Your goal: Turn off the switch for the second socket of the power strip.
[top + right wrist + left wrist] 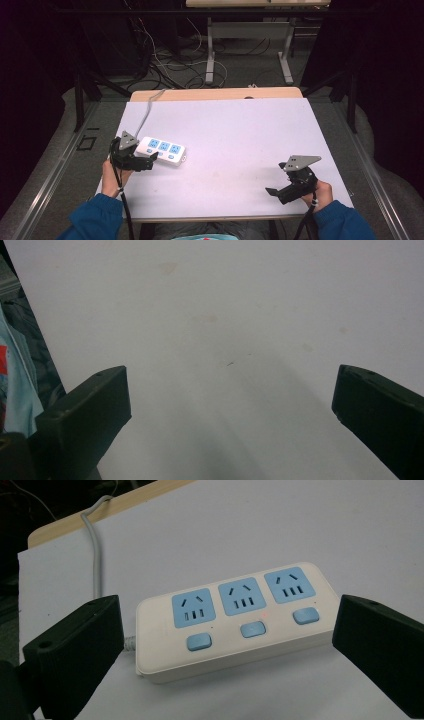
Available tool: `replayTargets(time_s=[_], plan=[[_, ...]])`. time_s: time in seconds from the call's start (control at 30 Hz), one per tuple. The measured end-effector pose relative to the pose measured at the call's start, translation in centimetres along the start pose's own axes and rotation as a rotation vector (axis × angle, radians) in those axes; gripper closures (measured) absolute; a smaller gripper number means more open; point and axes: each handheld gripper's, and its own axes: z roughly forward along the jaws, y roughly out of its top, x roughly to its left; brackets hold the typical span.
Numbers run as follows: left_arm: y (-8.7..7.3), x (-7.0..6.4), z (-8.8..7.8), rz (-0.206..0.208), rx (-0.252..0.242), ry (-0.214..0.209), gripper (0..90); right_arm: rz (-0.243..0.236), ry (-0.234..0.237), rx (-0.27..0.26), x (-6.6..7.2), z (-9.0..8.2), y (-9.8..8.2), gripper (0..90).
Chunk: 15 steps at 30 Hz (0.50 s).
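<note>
- High view: a white power strip (161, 150) lies at the table's (240, 130) left side, its grey cord (146, 112) running to the far edge; the left gripper (150, 159) sits just beside it, the right gripper (271, 190) well apart over bare tabletop
- Left gripper view: jaws wide apart, holding nothing, flanking the smooth, rounded plastic strip with its three blue sockets and buttons; likely an approach, next closing squarely on it
- Right gripper view: jaws spread wide, empty, above matte pale surface
</note>
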Motion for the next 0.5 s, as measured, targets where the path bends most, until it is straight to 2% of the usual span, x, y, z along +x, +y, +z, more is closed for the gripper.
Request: replayTargets(time_s=[0.03, 0.13, 0.17, 0.3, 0.5], plan=[[0.1, 0.0, 0.1, -0.008, -0.002, 0.003, 0.3, -0.011, 0.008, 0.006, -0.1, 0.0, 0.0, 1.6], [0.2, 0.2, 0.3, -0.012, 0.003, 0.007, 0.3, -0.010, 0.007, 0.008, -0.1, 0.0, 0.0, 1.6], [0.2, 0.2, 0.4, -0.025, 0.001, 0.006, 0.3, 0.000, 0.003, 0.008, 0.0, 0.0, 0.0, 1.6], [0.3, 0.4, 0.7, -0.015, 0.012, 0.008, 0.3, 0.003, -0.003, 0.003, 0.0, 0.1, 0.0, 1.6], [0.5, 0.7, 1.4, -0.038, 0.029, 0.003, 0.2, -0.010, 0.004, 0.005, -0.1, 0.1, 0.0, 1.6]])
